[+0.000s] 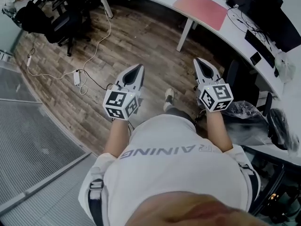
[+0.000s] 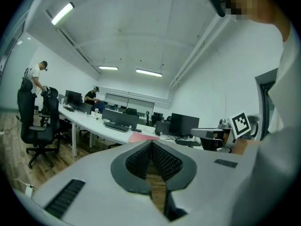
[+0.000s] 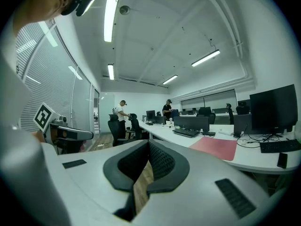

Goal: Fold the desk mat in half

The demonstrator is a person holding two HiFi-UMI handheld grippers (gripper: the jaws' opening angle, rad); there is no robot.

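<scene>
Open-plan office: brown wood-plank floor point(image 1: 141, 41), with a grey ribbed floor strip point(image 1: 28, 140) at left. A long white curved desk point(image 1: 237, 34) runs across the top. The flat pink rectangular desk mat point(image 1: 200, 8) lies unfolded at the desk's front edge, black monitors point(image 1: 277, 25) to its right. Left gripper point(image 1: 138, 69) and right gripper point(image 1: 201, 62) are both closed on nothing, held about level over the floor, well apart from the mat. Readable print: "AINING" on the person's white shirt point(image 1: 174, 173). White power strip with cable point(image 1: 76, 76) and black office chair point(image 1: 51, 20) sit off left. Bare planks lie between the grippers and the desk edge.
</scene>
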